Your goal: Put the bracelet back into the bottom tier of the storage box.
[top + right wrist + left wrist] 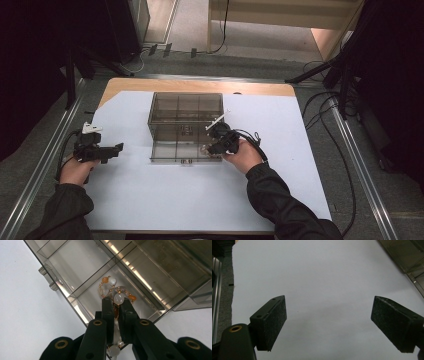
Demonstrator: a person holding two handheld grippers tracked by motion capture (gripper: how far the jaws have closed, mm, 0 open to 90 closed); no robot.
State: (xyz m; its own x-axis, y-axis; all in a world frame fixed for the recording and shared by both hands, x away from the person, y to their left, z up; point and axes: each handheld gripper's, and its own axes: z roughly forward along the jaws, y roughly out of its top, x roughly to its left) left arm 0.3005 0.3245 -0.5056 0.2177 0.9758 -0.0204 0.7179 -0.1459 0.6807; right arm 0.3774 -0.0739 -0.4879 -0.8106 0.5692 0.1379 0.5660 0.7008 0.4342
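A clear smoky plastic organiser box (186,127) with several compartments lies open mid-table on a white sheet. My right gripper (216,143) hangs over its front right compartment (100,300), shut on a beaded bracelet (117,298) of white, orange and gold beads. The bracelet's upper part bunches above the jaw tips, and more beads (114,350) hang below them. My left gripper (112,150) rests at the left over bare white sheet, open, with nothing between its pads (274,320).
The white sheet (200,195) covers most of the wooden table. The box corner (412,262) appears at the upper right of the left gripper view. Metal rails (40,165) flank the table, and cables (330,115) trail at the right.
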